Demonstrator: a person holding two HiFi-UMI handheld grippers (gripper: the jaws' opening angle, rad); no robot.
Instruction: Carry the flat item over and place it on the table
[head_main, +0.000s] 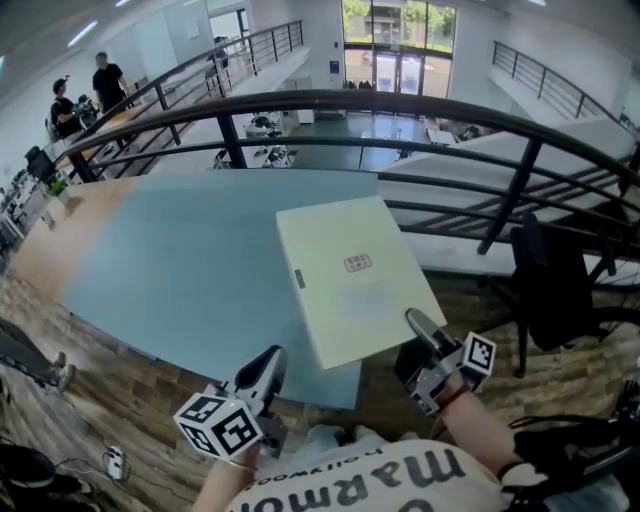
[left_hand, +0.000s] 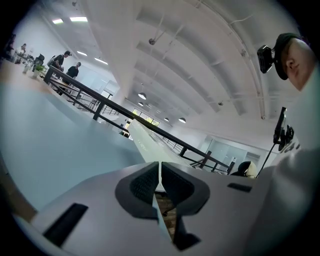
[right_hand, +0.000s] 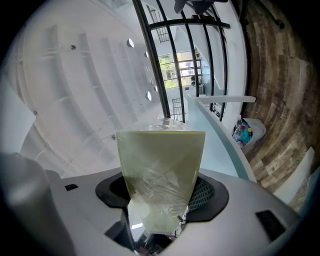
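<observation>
Jaws of right gripper (right_hand: 159, 197) clamped on the near end of the box (right_hand: 162, 165), pads pressed flat on both faces. Left gripper (left_hand: 160, 185) jaws all but together, with only a thin pale edge in the slit; that edge runs straight on into the box (left_hand: 142, 142), seen edge-on as a narrow strip.

Head view:
- Box (head_main: 350, 280) lies over the table's (head_main: 170, 260) near right part, its near corner past the table's near edge, toward the person.
- Right gripper (head_main: 418, 325) on the near right corner.
- Left gripper (head_main: 272, 360) at the table's near edge, just left of the near left corner. Contact is not clear from here; only the left gripper view shows the pinch.

Box:
- Flat, square, pale yellow-green.
- Small label (head_main: 357, 263) mid-face and a small tab (head_main: 299, 279) on the left edge, seen in the head view alone.
- Crinkled clear film over the gripped end, seen in the right gripper view alone.

Hard to make out:
- Whether the far end rests on the table or hangs above it.
- Label print too small to read.
- Right gripper view gives the table (right_hand: 210, 132) only as a pale blue strip right of the box.
- Left gripper view gives the table (left_hand: 50, 140) as a broad blue field to the left.
- Black railing (head_main: 420, 110) curves beyond the table's far edge.
</observation>
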